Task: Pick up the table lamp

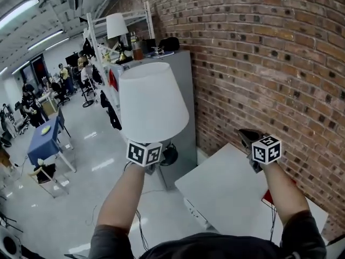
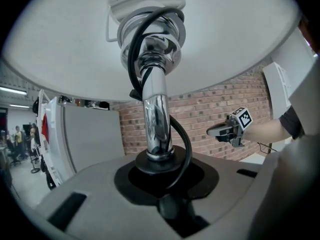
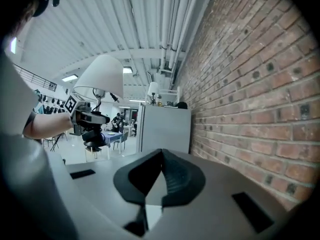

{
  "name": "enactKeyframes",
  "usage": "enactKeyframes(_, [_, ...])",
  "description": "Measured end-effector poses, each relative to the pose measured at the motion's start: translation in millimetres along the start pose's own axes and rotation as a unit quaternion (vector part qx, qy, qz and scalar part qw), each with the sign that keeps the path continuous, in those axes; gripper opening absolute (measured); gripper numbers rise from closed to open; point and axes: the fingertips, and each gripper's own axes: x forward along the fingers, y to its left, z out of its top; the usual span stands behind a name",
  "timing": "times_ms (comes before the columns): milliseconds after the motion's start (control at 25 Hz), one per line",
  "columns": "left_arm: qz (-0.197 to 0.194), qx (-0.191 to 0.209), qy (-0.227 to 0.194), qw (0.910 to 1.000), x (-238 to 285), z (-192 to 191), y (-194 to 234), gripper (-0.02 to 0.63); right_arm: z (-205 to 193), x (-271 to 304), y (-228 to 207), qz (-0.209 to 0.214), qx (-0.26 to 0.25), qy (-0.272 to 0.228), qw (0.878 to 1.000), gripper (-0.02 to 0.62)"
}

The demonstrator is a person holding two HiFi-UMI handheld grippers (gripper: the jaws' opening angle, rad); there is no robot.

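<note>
The table lamp hangs in the air with its white shade (image 1: 152, 101) in front of me. My left gripper (image 1: 152, 157) is shut on its chrome stem (image 2: 156, 119) just under the shade, and a black cord (image 2: 184, 139) loops beside the stem. The lamp's black base (image 1: 168, 155) hangs below the gripper. In the right gripper view the lamp shade (image 3: 102, 76) and left gripper (image 3: 90, 118) show at the left. My right gripper (image 1: 246, 136) is raised near the brick wall, apart from the lamp, its jaws together with nothing between them (image 3: 161, 154).
A white table (image 1: 226, 193) stands below against the brick wall (image 1: 269, 63), with a red thing (image 1: 268, 198) on it. A grey cabinet (image 1: 183, 85) is straight ahead, a second lamp (image 1: 116, 26) on shelving behind it. A blue table (image 1: 43, 142) and people are far left.
</note>
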Motion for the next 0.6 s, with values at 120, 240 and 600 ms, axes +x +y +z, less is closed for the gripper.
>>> enactKeyframes(120, [0.012, -0.001, 0.004, 0.9999, -28.9, 8.4, 16.2, 0.086, 19.4, 17.2, 16.3, 0.009, -0.003, -0.002, 1.000, -0.006])
enactKeyframes(240, [0.024, 0.005, -0.001, 0.9997, -52.3, 20.7, 29.4, 0.086, 39.5, 31.8, 29.2, 0.018, -0.014, -0.008, 1.000, -0.006])
enactKeyframes(600, [0.036, 0.002, -0.023, 0.9991, -86.8, 48.5, 50.3, 0.086, 84.4, 51.0, 49.6, 0.031, -0.047, -0.028, 0.998, -0.006])
